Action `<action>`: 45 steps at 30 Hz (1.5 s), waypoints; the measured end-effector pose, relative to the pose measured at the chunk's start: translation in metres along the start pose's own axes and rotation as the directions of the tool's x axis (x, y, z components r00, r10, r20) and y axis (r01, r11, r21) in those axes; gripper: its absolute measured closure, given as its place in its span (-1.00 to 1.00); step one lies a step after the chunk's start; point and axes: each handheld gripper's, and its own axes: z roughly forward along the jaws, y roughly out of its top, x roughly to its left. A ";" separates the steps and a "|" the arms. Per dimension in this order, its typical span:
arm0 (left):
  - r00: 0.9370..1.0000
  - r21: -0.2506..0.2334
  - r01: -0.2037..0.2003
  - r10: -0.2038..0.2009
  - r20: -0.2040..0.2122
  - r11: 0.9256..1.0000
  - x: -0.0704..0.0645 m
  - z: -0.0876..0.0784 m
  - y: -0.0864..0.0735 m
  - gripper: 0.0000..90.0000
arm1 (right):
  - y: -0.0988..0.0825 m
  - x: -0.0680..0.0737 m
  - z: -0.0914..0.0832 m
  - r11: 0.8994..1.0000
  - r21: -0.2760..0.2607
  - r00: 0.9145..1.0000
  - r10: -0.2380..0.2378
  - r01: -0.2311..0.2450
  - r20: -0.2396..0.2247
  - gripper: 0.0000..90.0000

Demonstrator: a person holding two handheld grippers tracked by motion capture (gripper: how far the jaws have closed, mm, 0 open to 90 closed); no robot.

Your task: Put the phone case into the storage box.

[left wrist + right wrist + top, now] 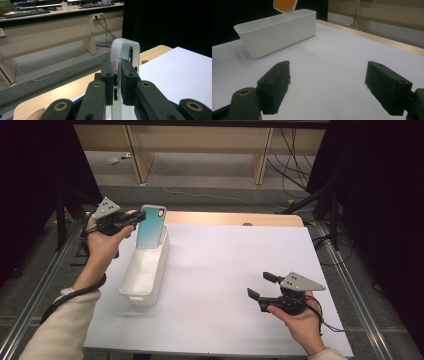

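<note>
Left gripper (134, 219) clamped on the phone case (151, 226), pads pinching one long edge; close-up from the left gripper view shows the translucent case rim (124, 50) squeezed between the jaws, button cutouts right at the pads. Case hangs upright just ahead of the gripper tips, above the far end of the white bin (145, 272); its bottom edge looks level with or just inside the rim, contact with the bin can't be told. From the right gripper view the case corner (285, 6) shows over the bin's (277, 31) far end.

Right gripper (260, 286) open, jaws wide apart with nothing between them, hovering low over the white bench (235, 270), well apart from bin and case.

Step in hand, as I read it: carrying the case at the bin, either dropping it in or lifting it out; probably placing.

Next move calls for: lower the case straight down below the gripper into the bin, keep it clear of the end wall, then release. Right gripper idle; could steady the bin if it slides.
</note>
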 end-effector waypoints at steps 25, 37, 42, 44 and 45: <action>1.000 0.004 -0.007 0.007 -0.009 1.000 0.006 0.007 -0.002 0.83 | -0.003 0.002 -0.004 1.000 -0.010 1.000 0.006 -0.006 0.026 -0.56; 1.000 0.002 -0.016 0.016 -0.005 1.000 0.008 0.011 -0.002 0.83 | -0.003 0.001 -0.004 1.000 -0.010 1.000 0.009 -0.009 0.020 -0.56; 1.000 0.012 -0.019 0.019 -0.007 1.000 0.010 0.015 -0.003 0.83 | -0.004 0.002 -0.005 1.000 -0.010 1.000 0.007 -0.007 0.022 -0.56; 1.000 0.010 -0.016 0.016 -0.006 1.000 0.010 0.017 -0.004 0.83 | -0.004 0.002 -0.005 1.000 -0.010 1.000 0.012 -0.012 0.021 -0.56; 1.000 0.012 -0.018 0.018 -0.006 1.000 0.011 0.018 -0.004 0.83 | -0.004 0.002 -0.005 1.000 -0.009 1.000 0.012 -0.012 0.021 -0.56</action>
